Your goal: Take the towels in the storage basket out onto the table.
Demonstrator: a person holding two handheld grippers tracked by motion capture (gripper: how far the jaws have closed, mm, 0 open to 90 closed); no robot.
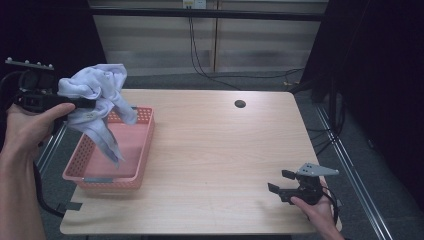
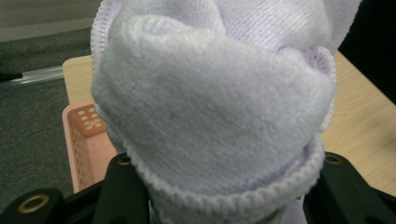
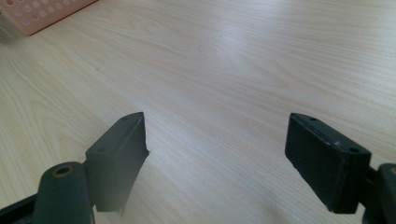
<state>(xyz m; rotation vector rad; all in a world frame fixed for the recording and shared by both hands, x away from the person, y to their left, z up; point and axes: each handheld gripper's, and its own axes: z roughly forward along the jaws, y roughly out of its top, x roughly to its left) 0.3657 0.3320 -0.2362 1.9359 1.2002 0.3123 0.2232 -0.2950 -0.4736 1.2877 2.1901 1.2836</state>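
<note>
Left tool (image 1: 82, 103) raised above the left edge of the tabletop (image 1: 215, 150), clenched on a pale lilac cloth (image 1: 100, 100). Seen from the high view: cloth bunched at the tool, one long tail hanging down over the pink basket (image 1: 142, 150), its tip over the inside of the basket; touching the floor of the basket or not, cannot tell. From the left gripper view: cloth (image 2: 210, 107) pressed between the two black jaws, thick folds with a stitched hem bulging out above them, corner of the basket (image 2: 86, 135) below and to the left, tabletop (image 2: 359, 121) to the right.

Basket standing at the left side of the tabletop, near the front edge, long side running away from the person.

Right tool (image 1: 280, 181) low at the front right part of the tabletop, held in the right hand (image 1: 315, 210), well apart from basket and cloth. Released: in the right gripper view (image 3: 217, 154) jaws standing wide, bare wood (image 3: 233, 70) between them. A corner of the basket (image 3: 42, 14) at the top left of that view.

A small dark round hole (image 1: 240, 104) in the tabletop near the far edge.
</note>
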